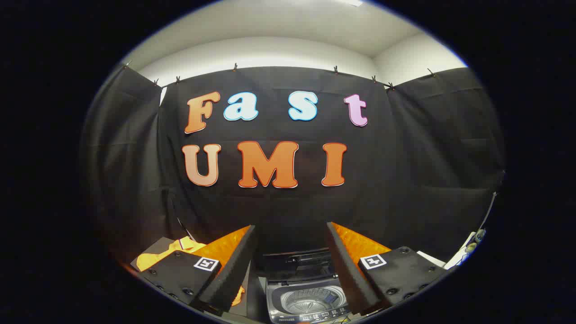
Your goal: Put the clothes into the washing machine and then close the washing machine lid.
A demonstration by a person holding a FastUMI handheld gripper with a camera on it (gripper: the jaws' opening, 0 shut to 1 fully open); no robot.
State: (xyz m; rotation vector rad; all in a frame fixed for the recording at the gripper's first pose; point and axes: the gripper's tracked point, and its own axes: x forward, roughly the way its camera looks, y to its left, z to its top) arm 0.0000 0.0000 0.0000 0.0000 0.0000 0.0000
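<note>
My gripper (291, 252) is held high and stands open, nothing between its fingers. Below and between the fingers sits a small top-loading washing machine (306, 302) with its lid (300, 260) raised at the back and the drum (310, 302) showing. A yellow-orange garment (167, 252) lies on a dark surface to the left of the machine, partly hidden behind the left finger (229, 270).
Black cloth walls close in the booth behind and to both sides. A dark board (148, 256) carries the garment on the left. Some white items and a cable (468, 247) lie beyond the right finger at the side wall.
</note>
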